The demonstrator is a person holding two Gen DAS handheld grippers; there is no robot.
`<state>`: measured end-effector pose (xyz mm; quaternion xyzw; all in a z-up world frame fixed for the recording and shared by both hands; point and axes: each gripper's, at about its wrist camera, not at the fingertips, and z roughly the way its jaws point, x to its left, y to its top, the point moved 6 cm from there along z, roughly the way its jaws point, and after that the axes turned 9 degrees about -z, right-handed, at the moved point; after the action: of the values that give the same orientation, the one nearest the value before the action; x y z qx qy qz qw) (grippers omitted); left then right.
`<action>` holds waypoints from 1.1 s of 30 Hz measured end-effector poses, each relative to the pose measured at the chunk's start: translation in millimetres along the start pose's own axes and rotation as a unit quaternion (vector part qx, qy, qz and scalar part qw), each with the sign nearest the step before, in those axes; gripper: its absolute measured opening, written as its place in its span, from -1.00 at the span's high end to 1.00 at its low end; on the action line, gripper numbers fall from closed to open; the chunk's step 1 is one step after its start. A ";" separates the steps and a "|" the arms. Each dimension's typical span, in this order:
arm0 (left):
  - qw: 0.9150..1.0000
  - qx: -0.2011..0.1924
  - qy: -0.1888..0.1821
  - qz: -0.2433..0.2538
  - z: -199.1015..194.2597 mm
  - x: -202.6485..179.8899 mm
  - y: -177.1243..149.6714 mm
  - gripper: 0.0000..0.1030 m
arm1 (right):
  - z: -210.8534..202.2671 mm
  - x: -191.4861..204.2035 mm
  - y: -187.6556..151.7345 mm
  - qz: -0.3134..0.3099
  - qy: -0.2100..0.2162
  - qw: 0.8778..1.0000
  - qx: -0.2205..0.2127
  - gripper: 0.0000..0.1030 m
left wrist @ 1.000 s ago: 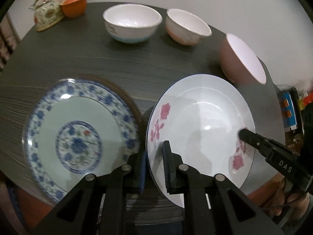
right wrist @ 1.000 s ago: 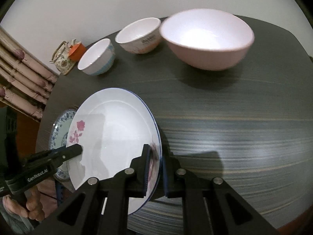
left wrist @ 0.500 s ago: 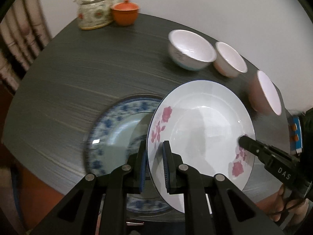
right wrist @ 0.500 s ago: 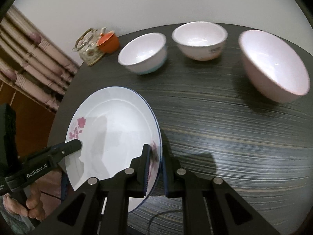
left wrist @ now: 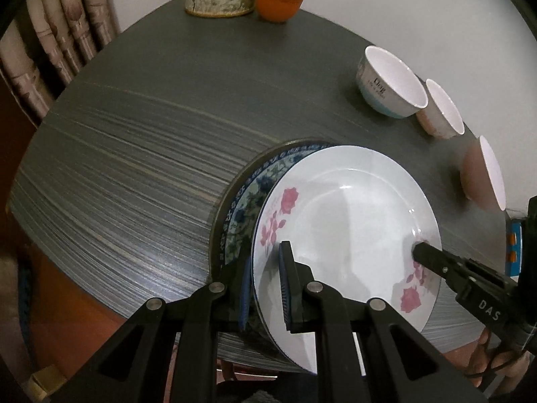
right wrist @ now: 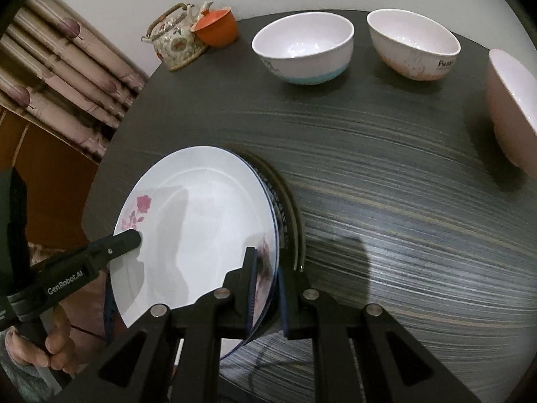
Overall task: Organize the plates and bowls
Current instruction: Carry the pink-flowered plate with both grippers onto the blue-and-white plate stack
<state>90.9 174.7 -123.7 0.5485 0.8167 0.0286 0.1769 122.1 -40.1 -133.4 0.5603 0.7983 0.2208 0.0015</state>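
i see dim indoor light from above. the white plate (left wrist: 345,228) has a small shine. a dark shadow lies on the table (right wrist: 402,201). edges bend round, corners go black, far bowls look soft.

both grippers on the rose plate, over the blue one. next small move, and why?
Probably lower it straight down. The rose plate is pinched at opposite rims by the left gripper and right gripper, and sits nearly centered over the blue-patterned plate, whose rim peeks out on one side. Release only once it settles.
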 end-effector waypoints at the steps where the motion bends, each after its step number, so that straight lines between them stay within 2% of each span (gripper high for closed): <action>1: 1.000 0.003 0.000 0.000 2.9 0.5 -0.4 0.76 | 2.6 0.8 0.7 -0.001 -0.004 1.000 0.005 0.77; 10: 1.000 0.011 0.002 -0.002 11.7 9.0 1.1 0.75 | 16.2 6.7 7.2 -0.008 -0.012 1.000 0.020 0.77; 19: 1.000 0.002 0.006 0.000 14.2 8.1 5.0 0.73 | 21.6 12.8 9.5 -0.018 -0.022 0.999 0.020 0.72; 30: 1.000 0.010 0.017 0.001 16.4 1.3 7.8 0.34 | 27.0 20.4 15.6 -0.030 -0.052 0.998 0.035 0.67; 33: 1.000 0.010 0.028 0.011 18.0 -3.9 8.3 0.26 | 29.1 26.2 17.8 -0.033 -0.049 0.997 0.039 0.49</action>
<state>105.3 171.8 -137.6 0.5586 0.8152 0.0372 0.1483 135.6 -1.5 -147.0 0.5438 0.8232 0.1614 0.0262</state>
